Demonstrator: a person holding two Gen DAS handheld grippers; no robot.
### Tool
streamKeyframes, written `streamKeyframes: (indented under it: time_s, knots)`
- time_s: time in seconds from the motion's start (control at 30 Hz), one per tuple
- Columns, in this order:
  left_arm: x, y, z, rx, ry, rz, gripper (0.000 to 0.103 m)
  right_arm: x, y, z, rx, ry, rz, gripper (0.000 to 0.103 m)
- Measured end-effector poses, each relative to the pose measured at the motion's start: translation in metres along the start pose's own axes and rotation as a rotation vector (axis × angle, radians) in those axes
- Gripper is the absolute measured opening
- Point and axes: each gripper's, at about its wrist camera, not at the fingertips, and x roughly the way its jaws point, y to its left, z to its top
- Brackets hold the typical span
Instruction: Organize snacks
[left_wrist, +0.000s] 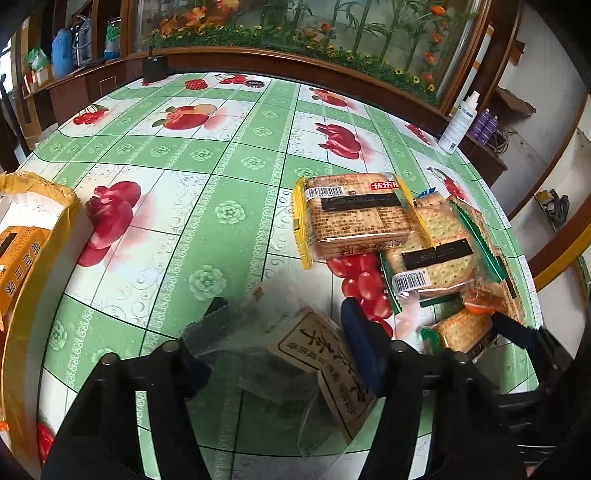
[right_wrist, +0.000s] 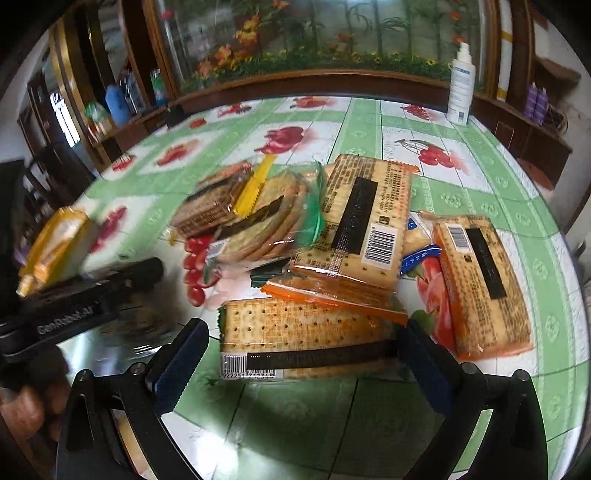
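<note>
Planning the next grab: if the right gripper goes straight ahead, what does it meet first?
Probably the green-edged cracker pack lying crosswise between the open right gripper fingers; the orange packs sit behind it.

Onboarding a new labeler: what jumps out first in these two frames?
The heap of cracker packets in the middle of the green fruit-print tablecloth grabs the eye first. Next, the right gripper, open around a green-edged cracker packet at the pile's near edge. Then the left gripper, with a clear bag holding a brown labelled snack between its fingers.
</note>
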Motion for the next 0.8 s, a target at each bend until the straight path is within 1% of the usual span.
streamKeyframes:
  time_s: [0.07, 0.1, 0.13, 0.23, 0.27, 0.3, 0.4, 0.53, 0.6, 0.8]
  knots:
    - [-0.001, 0.001, -0.001, 0.007, 0.000, -0.003, 0.058, 0.007, 0.009, 0.001, -0.063, 0.029, -0.063, 0.103]
    - [-0.001, 0.001, -0.001, 0.012, 0.000, -0.005, 0.055, 0.012, 0.015, 0.001, -0.105, 0.045, -0.112, 0.103]
    - [-0.002, 0.001, -0.002, 0.017, -0.002, -0.007, 0.054, 0.014, 0.018, 0.001, -0.127, 0.041, -0.135, 0.103]
    - [-0.003, 0.003, -0.003, 0.024, 0.000, -0.022, 0.050, 0.014, 0.014, 0.001, -0.102, 0.033, -0.112, 0.103]
    - [-0.003, 0.003, -0.003, 0.026, 0.000, -0.028, 0.049, 0.013, 0.013, 0.001, -0.096, 0.031, -0.103, 0.101]
    - [-0.004, 0.004, -0.003, 0.025, -0.002, -0.036, 0.046, 0.011, 0.011, 0.000, -0.089, 0.027, -0.103, 0.096]
    - [-0.008, 0.005, -0.005, 0.035, -0.009, -0.056, 0.040, 0.003, 0.005, -0.003, -0.059, 0.008, -0.063, 0.093]
    - [-0.015, 0.008, -0.008, 0.046, -0.016, -0.085, 0.034, -0.008, 0.006, -0.010, -0.040, -0.007, -0.033, 0.091]
    - [-0.019, 0.010, -0.010, 0.044, -0.021, -0.091, 0.033, -0.015, 0.007, -0.012, -0.033, -0.026, -0.018, 0.091]
    - [-0.040, 0.020, -0.019, 0.052, -0.054, -0.072, 0.032, -0.050, 0.014, -0.019, -0.019, -0.101, 0.019, 0.090]
